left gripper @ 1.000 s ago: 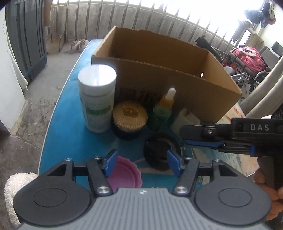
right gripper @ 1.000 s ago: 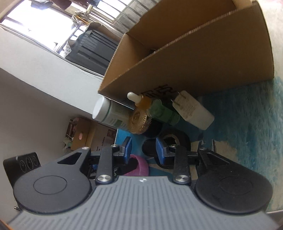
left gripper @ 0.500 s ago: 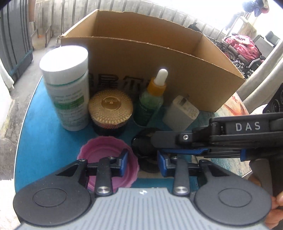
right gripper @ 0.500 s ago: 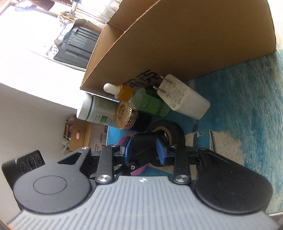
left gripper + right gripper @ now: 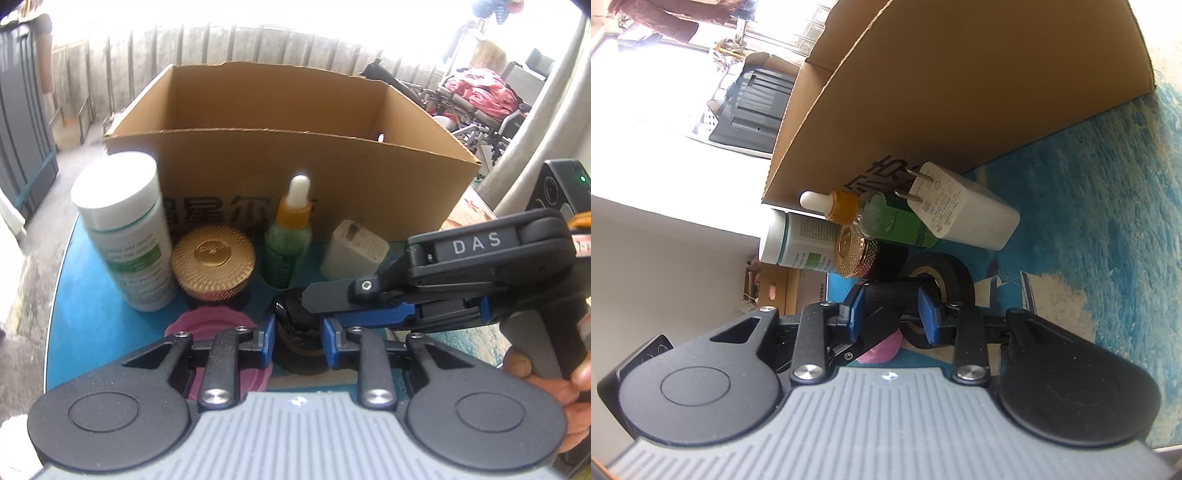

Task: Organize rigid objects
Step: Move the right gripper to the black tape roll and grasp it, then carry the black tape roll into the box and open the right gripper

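One blue counter (image 5: 85, 317) holds everything we see. On it stands a big open cardboard box (image 5: 295, 177), and the small things stand in a row right in front of it.

Next come our two grippers. Our left gripper (image 5: 297, 343) has just been closing. Its blue pads are close together, with the black tape roll (image 5: 291, 314) between them. We cannot tell if they squeeze it. Our right gripper (image 5: 892, 315) comes in from the side over the same roll. Its jaws have only a small gap, and we cannot tell if they pinch anything.

Then come the white bottle (image 5: 125, 236), the gold-lidded jar (image 5: 213, 266), the white charger (image 5: 354, 251) and the green dropper bottle (image 5: 288, 247). The pink lid (image 5: 207, 325) lies just beside the roll.
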A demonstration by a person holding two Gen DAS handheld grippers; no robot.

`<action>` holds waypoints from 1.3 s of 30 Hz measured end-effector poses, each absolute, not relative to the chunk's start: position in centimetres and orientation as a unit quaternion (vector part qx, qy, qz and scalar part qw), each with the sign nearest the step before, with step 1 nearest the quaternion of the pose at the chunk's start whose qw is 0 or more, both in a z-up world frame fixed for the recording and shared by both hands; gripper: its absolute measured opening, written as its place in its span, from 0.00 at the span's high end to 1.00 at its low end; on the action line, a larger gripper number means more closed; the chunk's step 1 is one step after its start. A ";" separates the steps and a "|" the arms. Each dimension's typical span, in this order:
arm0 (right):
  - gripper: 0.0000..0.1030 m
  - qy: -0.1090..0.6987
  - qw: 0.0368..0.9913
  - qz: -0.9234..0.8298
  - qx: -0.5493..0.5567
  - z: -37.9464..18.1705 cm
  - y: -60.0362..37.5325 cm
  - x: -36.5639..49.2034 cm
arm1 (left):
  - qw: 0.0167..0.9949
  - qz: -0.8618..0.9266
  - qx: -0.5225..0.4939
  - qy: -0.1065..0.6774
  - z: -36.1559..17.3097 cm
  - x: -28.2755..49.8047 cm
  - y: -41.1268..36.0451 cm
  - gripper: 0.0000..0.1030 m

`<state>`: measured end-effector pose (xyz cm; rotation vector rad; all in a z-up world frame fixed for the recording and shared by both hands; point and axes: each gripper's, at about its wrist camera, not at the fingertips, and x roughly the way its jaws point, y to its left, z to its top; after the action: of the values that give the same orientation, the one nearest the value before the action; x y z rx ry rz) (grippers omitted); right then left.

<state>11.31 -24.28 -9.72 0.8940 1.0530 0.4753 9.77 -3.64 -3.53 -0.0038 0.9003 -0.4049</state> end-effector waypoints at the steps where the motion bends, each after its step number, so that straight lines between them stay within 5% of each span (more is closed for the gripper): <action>1: 0.69 0.480 0.744 0.217 0.411 -9.7 -24.4 11.3 | 0.880 -0.197 -0.001 0.431 -3.5 9.8 -3.8 0.74; 19: 0.59 0.468 0.755 0.214 0.406 -9.8 -24.5 11.7 | 0.890 -0.188 0.035 0.415 -4.2 10.2 -6.3 0.79; 27: 0.59 0.450 0.816 0.202 0.302 -7.8 -21.9 11.3 | 0.885 -0.195 0.023 0.421 -4.6 10.6 -5.7 0.78; 39: 0.67 0.423 0.844 0.190 0.268 -7.1 -20.7 10.5 | 0.896 -0.205 0.020 0.393 -4.7 9.4 -5.3 0.84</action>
<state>10.54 -20.67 -7.13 0.5662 0.8939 0.4010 9.42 -5.33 -4.74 0.0416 0.8138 -0.4238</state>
